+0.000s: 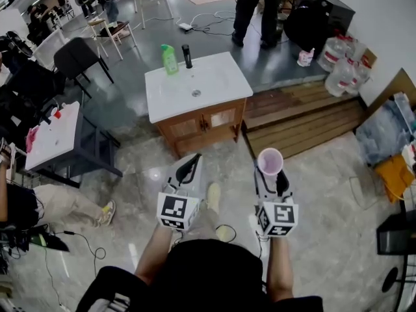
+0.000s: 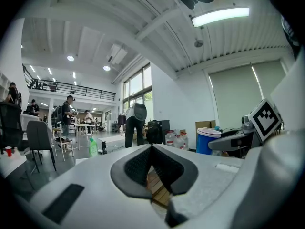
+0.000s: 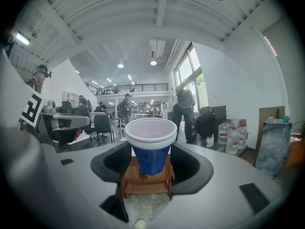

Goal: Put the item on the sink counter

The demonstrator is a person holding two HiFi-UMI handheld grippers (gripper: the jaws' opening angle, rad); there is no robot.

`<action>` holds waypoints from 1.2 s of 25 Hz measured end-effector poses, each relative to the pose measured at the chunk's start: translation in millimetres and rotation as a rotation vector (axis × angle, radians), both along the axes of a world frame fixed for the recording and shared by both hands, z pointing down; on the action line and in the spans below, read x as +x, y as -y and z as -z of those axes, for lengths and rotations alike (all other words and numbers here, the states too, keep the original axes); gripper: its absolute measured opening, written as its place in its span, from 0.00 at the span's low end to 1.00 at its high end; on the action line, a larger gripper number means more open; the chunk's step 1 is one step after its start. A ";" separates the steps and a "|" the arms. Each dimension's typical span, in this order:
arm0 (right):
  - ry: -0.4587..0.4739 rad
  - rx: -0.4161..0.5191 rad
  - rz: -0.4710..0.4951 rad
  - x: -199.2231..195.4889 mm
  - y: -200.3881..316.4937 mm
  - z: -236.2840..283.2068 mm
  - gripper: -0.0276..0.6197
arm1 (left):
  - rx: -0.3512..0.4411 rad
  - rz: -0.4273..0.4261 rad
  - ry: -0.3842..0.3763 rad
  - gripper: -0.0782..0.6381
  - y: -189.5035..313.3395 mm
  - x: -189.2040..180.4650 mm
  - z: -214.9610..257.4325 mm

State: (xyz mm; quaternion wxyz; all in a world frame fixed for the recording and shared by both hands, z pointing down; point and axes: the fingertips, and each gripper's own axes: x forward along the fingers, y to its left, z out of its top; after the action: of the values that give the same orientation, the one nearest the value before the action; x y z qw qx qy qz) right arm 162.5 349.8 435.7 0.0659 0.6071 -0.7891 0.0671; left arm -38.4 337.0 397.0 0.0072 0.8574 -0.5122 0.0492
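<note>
A blue plastic cup [image 3: 151, 157] with a white rim, seemingly several stacked, stands upright between the pads of my right gripper [image 3: 151, 165], which is shut on it. From the head view the cup [image 1: 270, 161] shows a pink inside above the right gripper [image 1: 272, 178]. The white sink counter [image 1: 221, 77] on its wooden cabinet [image 1: 195, 127] lies ahead of both grippers, some way off across the floor. My left gripper [image 1: 190, 168] is held level beside the right one. Its jaws [image 2: 151, 162] are shut with nothing between them.
A green bottle [image 1: 169, 59] and a black bottle [image 1: 187, 56] stand at the back of the counter by the basin drain [image 1: 196, 93]. A wooden platform [image 1: 305, 116] lies to the right, a white table [image 1: 55, 135] to the left. People stand and sit around the room.
</note>
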 end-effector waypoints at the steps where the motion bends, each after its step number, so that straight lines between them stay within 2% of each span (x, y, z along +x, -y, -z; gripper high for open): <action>1: 0.001 0.004 -0.001 2.0 4.9 0.4 0.44 | -0.006 -0.004 0.000 0.11 5.6 3.0 -1.7; 6: 0.008 -0.024 -0.022 12.8 35.3 -7.2 0.44 | 0.015 -0.028 0.000 0.11 43.1 17.5 -2.0; 30: 0.020 -0.059 -0.043 22.6 232.8 -10.8 0.44 | -0.066 -0.067 -0.001 0.11 250.1 35.0 -13.6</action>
State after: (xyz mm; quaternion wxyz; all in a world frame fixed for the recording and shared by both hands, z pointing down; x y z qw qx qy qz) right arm 185.1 117.1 446.5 0.0744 0.6211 -0.7740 0.0980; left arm -3.4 86.9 410.6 0.0338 0.8735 -0.4811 0.0658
